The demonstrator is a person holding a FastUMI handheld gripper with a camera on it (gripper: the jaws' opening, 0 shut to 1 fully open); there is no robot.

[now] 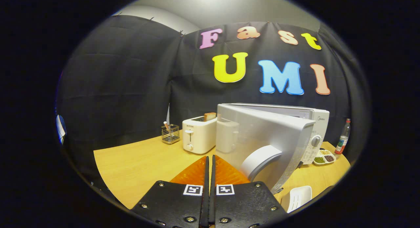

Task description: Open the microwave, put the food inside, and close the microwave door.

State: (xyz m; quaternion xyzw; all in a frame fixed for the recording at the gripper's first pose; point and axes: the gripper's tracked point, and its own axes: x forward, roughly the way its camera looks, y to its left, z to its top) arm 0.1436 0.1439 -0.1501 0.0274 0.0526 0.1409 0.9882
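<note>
In the gripper view, the gripper [209,160] has its two flat fingers pressed together with only a thin slit between them, holding nothing. Just ahead and to their right, the microwave [311,123], a glossy white box, stands on the smooth wooden table [137,162], its silvery door [262,136] with a curved handle swung partly open. A white toaster [198,134] holding bread sits beyond the fingers, beside a wire basket [170,134].

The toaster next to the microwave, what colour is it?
The toaster is white or cream, seen best in the gripper view, beyond the shut gripper.
</note>
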